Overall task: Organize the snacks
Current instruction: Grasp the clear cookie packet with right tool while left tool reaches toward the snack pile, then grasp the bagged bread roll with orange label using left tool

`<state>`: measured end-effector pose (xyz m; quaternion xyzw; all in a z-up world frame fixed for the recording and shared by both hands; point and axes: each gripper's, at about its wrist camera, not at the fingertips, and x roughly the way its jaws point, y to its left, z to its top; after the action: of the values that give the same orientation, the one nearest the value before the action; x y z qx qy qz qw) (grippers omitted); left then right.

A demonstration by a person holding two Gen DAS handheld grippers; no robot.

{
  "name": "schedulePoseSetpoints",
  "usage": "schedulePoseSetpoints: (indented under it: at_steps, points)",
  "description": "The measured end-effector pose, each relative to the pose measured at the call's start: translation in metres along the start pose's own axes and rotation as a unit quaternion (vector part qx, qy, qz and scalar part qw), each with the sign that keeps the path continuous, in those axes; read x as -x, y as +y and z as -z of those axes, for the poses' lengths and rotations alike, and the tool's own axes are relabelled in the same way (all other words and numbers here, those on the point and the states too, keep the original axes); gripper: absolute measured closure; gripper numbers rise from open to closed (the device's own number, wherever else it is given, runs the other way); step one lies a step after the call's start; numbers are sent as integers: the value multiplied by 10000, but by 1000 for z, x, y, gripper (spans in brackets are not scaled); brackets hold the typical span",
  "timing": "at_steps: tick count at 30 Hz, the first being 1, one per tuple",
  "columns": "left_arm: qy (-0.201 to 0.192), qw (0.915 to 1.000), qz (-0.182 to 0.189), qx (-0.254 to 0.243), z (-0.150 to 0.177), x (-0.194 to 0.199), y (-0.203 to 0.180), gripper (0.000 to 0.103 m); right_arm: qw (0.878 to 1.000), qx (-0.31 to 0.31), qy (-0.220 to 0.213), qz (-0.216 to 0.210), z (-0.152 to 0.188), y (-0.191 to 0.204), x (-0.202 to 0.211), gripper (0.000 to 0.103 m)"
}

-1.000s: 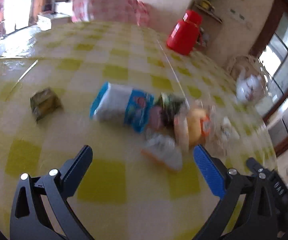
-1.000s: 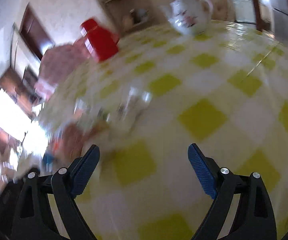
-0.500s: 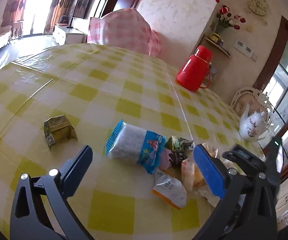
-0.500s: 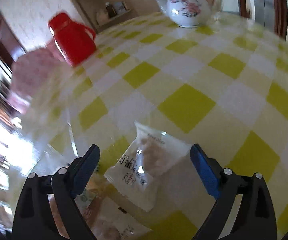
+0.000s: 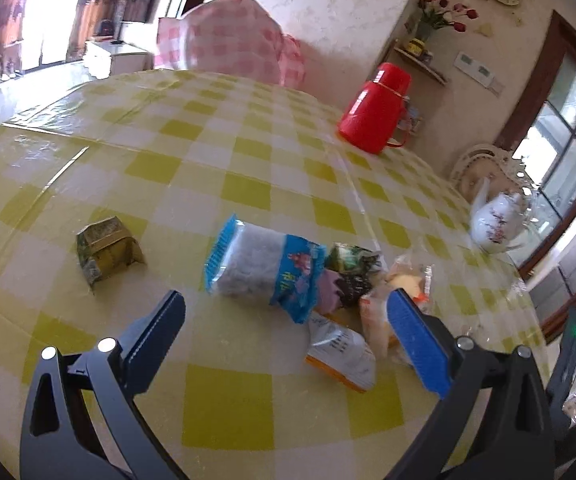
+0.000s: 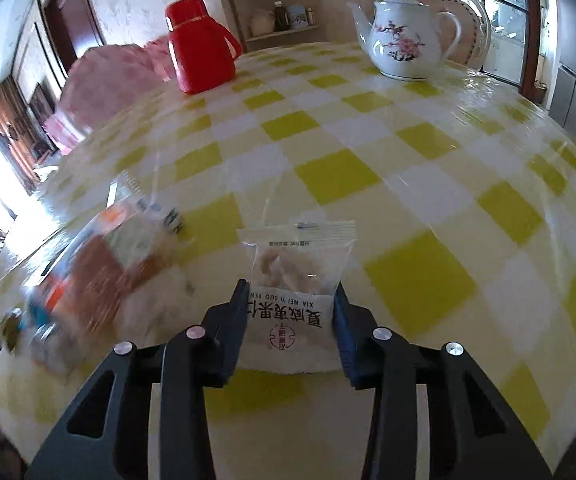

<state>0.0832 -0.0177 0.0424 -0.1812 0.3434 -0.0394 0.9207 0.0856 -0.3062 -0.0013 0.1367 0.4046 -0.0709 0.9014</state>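
Observation:
In the right wrist view my right gripper [image 6: 289, 312] is shut on a clear nut snack packet [image 6: 293, 280] with printed white label, held over the yellow checked table. A blurred heap of snacks [image 6: 100, 256] lies to its left. In the left wrist view my left gripper [image 5: 284, 320] is open and empty above the table, just in front of the pile: a blue-and-white cracker pack [image 5: 260, 272], a dark green packet [image 5: 351, 260], an orange-edged white packet [image 5: 339, 352] and yellow cakes [image 5: 403, 284]. A small green-gold packet [image 5: 108, 250] lies apart to the left.
A red thermos jug [image 5: 373, 108] and a white flowered teapot [image 5: 495, 228] stand at the far side; both show in the right wrist view too, jug [image 6: 200, 46], teapot [image 6: 405, 44]. A pink checked chair cover [image 5: 232, 40] is behind the table.
My right gripper closed on the nut packet, which lay between its open fingers half a second ago. My left gripper stayed open with the pile holding much the same place in its view.

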Motion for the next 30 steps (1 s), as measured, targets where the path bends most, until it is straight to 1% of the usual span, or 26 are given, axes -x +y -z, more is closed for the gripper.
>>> schedulePoseSetpoints:
  at_steps: [2, 3, 4, 5, 6, 7, 9, 10, 11, 12, 13, 14, 15, 16, 17, 18, 19, 21, 23, 24, 26, 27, 28, 29, 30]
  points:
    - [-18, 9998, 195, -97, -2, 2, -5, 2, 9998, -37, -124, -147, 12, -1, 19, 64]
    - [-75, 9986, 464, -225, -6, 4, -12, 2, 9996, -76, -145, -209, 16, -1, 24, 64]
    - [-69, 9971, 656, -387, -10, 3, -19, 2, 9992, -176, -151, -311, 21, -2, 30, 64]
    - [-12, 9944, 776, -714, -14, 1, -31, 2, 9987, -287, -140, -407, 25, -3, 34, 64]
    - [82, 9893, 683, -1286, -15, -5, -50, 2, 9981, -371, -125, -471, 28, -4, 36, 64]
    - [135, 9835, 567, -1710, -14, -10, -63, 2, 9978, -427, -116, -498, 29, -5, 38, 63]
    - [124, 9626, 376, -2680, -7, -23, -91, 2, 9969, -560, -130, -537, 31, -8, 41, 63]
    - [182, 9484, 221, -3157, -3, -34, -104, 2, 9967, -600, -132, -536, 30, -10, 41, 63]
    - [339, 9337, 182, -3559, 1, -44, -114, 2, 9965, -645, -126, -521, 30, -12, 41, 63]
    - [402, 9251, 163, -3773, 3, -51, -119, 2, 9961, -713, -110, -516, 29, -15, 41, 63]
    - [396, 9156, 6, -4002, 4, -60, -126, 2, 9954, -783, -89, -544, 29, -17, 41, 63]
    - [388, 9093, -91, -4142, 4, -67, -130, 3, 9948, -830, -78, -577, 28, -19, 42, 63]
    - [426, 9044, -114, -4243, 4, -74, -134, 8, 9945, -855, -79, -604, 28, -19, 42, 63]
    - [581, 8984, -53, -4353, 5, -84, -138, 19, 9942, -870, -93, -630, 27, -19, 44, 63]
    - [740, 8910, 23, -4479, 9, -93, -141, 21, 9940, -870, -102, -656, 27, -19, 45, 63]
    - [833, 8831, 115, -4616, 13, -98, -144, 21, 9939, -870, -110, -675, 27, -18, 46, 63]
    - [861, 8694, 143, -4864, 22, -102, -150, 22, 9937, -867, -119, -694, 26, -17, 48, 63]
    - [749, 8572, 146, -5092, 28, -103, -156, 22, 9939, -825, -131, -716, 25, -15, 49, 62]
    - [881, 8580, 204, -5057, 25, -105, -157, 21, 9944, -758, -143, -726, 25, -12, 51, 62]
    - [934, 8595, 106, -5024, 24, -108, -153, 21, 9944, -735, -150, -740, 26, -10, 52, 62]
    - [1069, 8614, 33, -4966, 24, -113, -148, 21, 9947, -680, -135, -756, 26, -8, 51, 62]
    - [1352, 8573, -120, -4965, 26, -122, -140, 18, 9949, -664, -127, -749, 26, -7, 51, 62]
    - [1235, 8588, -39, -4972, 26, -119, -137, 19, 9952, -657, -115, -722, 26, -7, 50, 62]
    - [1243, 8622, 1, -4911, 26, -119, -134, 20, 9954, -646, -99, -694, 27, -7, 49, 63]
    - [1197, 8671, 54, -4835, 27, -117, -132, 25, 9957, -646, -93, -651, 27, -7, 48, 62]
